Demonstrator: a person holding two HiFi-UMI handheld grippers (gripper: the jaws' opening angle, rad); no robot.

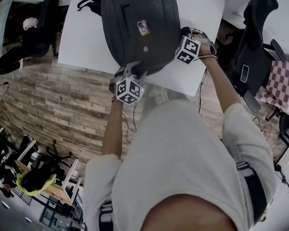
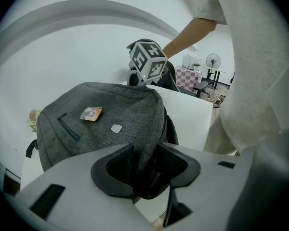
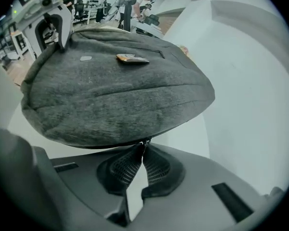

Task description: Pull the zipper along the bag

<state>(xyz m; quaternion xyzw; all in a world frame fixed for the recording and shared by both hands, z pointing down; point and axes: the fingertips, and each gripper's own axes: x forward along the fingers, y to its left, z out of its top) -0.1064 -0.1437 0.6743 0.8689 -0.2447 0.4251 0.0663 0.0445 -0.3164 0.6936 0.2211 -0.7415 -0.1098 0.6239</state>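
Observation:
A dark grey backpack (image 1: 139,13) lies on the white table (image 1: 82,37), with a small orange label (image 1: 143,27) on its top face. My left gripper (image 1: 135,69) is at the bag's near edge. In the left gripper view a fold of the bag (image 2: 101,124) sits pinched between the pads of that left gripper (image 2: 147,170). My right gripper (image 1: 182,32) is at the bag's right side. In the right gripper view its jaws (image 3: 143,148) are shut, tips together on a small metal zipper pull (image 3: 145,141) under the bulging bag (image 3: 115,95).
The table's near edge runs just below the bag, with wood floor beyond it. A black office chair (image 1: 253,42) and a checkered cloth (image 1: 279,81) stand to the right. Another dark chair (image 1: 38,28) is at the left.

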